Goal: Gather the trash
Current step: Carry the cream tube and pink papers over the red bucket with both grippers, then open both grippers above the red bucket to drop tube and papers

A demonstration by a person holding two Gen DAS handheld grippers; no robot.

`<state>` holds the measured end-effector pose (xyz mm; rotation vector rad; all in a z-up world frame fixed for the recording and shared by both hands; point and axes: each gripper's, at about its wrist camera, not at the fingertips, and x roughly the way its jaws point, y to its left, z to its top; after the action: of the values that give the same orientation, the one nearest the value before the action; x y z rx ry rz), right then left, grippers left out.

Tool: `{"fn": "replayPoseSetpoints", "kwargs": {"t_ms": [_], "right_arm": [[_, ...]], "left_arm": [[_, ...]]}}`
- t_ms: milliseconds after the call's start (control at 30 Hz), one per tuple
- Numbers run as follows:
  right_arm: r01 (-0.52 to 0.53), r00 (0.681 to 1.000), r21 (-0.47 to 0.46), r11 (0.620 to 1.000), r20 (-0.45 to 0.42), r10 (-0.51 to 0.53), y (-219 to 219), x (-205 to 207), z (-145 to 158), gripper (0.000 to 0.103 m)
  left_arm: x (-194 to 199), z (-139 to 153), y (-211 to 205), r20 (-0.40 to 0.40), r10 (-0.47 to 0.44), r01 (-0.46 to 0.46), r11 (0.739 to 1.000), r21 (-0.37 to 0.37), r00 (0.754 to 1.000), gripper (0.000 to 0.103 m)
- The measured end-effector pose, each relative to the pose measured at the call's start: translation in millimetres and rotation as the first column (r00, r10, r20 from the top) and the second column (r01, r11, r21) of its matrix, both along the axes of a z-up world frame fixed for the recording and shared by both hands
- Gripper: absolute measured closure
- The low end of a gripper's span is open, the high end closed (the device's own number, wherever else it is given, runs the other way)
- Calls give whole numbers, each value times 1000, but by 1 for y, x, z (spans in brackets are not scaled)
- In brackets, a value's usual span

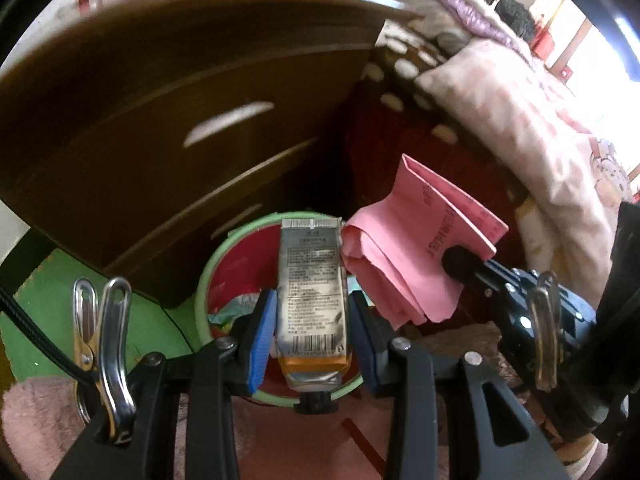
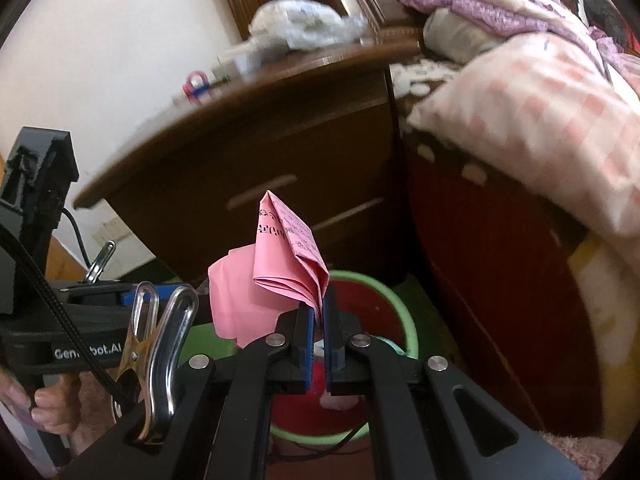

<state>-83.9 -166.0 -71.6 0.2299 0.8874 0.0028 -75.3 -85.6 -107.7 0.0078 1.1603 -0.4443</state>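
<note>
Left tongs (image 1: 312, 320) pinch a tube (image 1: 312, 292), right tongs (image 2: 318, 328) pinch pink paper (image 2: 288, 256); floppy paper might miss the bin (image 2: 408, 320) below.

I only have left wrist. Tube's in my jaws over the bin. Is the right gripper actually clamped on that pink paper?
Observer: Yes. In the right wrist view, the right gripper is shut on the pink paper's folded edge.
Operator: Is it over the bin too?
Observer: The green-rimmed bin lies right below its fingers.
Operator: Anything on the nightstand I can't see?
Observer: A crumpled clear plastic bag sits on its top, toward the back.
</note>
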Motion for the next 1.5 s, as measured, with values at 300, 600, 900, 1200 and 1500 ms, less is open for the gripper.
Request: {"fn": "replayPoseSetpoints", "kwargs": {"t_ms": [300,600,900,1200,1500], "right_arm": [[16,991,-67,998,-135,-25,2,17,-44,99],[22,971,-95,995,-233,-44,1,31,-80,99],[41,947,-88,995,-315,-67,-2,38,-114,98],[37,917,-81,996,-394,-66,-5,37,-145,98],[54,903,-80,995,-422,-83,-10,47,-157,98]], "left_arm": [[12,-46,-14,-49,-17,20,998,53,999,65],[21,-85,-23,-105,-37,46,996,81,994,65],[30,-126,-24,-189,-32,53,993,110,981,65],[35,-157,-28,-253,-23,63,986,153,967,65],[34,-162,-31,-253,-15,63,981,184,967,61]]}}
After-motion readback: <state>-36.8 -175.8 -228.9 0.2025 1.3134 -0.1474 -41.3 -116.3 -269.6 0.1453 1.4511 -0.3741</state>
